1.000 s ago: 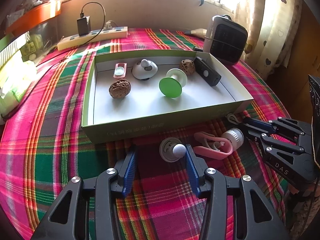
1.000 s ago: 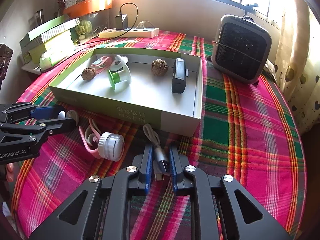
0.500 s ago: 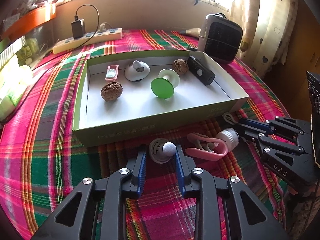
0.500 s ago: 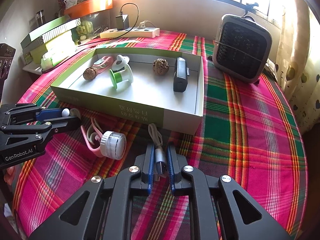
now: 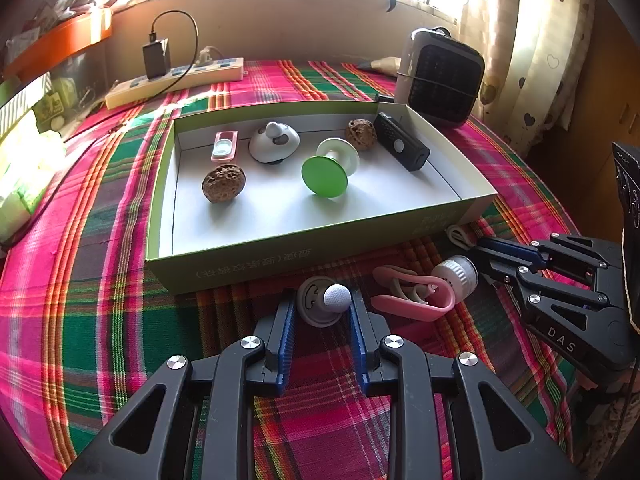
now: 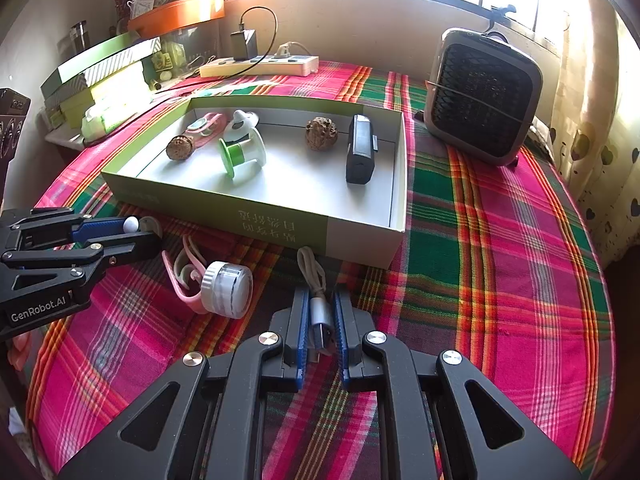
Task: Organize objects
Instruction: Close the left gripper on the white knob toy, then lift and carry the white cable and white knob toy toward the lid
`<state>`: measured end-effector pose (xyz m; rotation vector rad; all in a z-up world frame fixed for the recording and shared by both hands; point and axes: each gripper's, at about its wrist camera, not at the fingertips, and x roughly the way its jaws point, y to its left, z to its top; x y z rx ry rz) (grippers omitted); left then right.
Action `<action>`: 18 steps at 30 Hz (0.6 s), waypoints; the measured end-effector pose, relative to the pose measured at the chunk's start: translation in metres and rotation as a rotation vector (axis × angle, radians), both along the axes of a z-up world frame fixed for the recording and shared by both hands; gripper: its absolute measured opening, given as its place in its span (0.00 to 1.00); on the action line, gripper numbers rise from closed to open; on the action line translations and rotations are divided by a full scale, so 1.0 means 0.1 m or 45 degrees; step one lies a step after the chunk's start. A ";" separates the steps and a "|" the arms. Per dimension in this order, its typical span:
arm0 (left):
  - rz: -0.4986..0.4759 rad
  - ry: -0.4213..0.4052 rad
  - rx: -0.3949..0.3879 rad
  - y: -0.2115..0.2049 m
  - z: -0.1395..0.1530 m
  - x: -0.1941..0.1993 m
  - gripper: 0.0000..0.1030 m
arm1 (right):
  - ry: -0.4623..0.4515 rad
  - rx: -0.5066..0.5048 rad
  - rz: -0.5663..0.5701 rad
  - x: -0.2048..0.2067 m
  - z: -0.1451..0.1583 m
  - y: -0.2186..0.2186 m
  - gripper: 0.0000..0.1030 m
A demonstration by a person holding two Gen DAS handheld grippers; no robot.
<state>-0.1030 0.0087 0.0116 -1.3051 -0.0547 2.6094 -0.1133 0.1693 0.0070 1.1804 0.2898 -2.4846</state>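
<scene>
**Mia:** Let's start with our left gripper (image 5: pixel 322 296). Its two fingers have the grey button (image 5: pixel 316 310) between them, the one with the little white ball on top. The pads look like they touch it on both sides, so we think we are pinching it.

**Ben:** What could go wrong there?

**Mia:** The button is round and flat. If we only hold its edge, it could tip or pop out when we lift. The box (image 5: pixel 320 248) is right past our fingertips, so if we lift too low we could bump its wall.

**Ben:** And just to the right of those fingers?

**Mia:** The pink strap (image 5: pixel 416 306) with the white cap lies there on the cloth (image 5: pixel 100 320). It is close to us, but we can't tell if it touches. If we swing that way, we could knock it or make the cap roll.

**Ben:** Now our right gripper (image 6: pixel 321 292).

**Mia:** Its fingers are almost pressed together, and they pinch the metal end of the cable (image 6: pixel 320 322). The rest of the cable loops out past the fingertips, toward the box wall (image 6: pixel 360 246).

**Ben:** So the loop could catch?

**Mia:** Yes. It is floppy, so it could hang down, drag on the cloth, or hook on the box edge. The metal end is smooth, so it could slip out too. Also, our two grippers are near each other, so we could bump them together.
</scene>
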 end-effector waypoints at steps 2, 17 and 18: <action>0.002 0.000 0.000 -0.01 0.00 0.00 0.22 | 0.000 -0.001 -0.001 0.00 0.00 0.00 0.12; 0.007 0.042 -0.017 -0.01 0.08 0.05 0.22 | 0.010 -0.023 -0.006 0.04 0.06 0.02 0.12; 0.007 0.044 -0.016 -0.01 0.08 0.05 0.22 | 0.012 -0.025 -0.006 0.04 0.06 0.02 0.12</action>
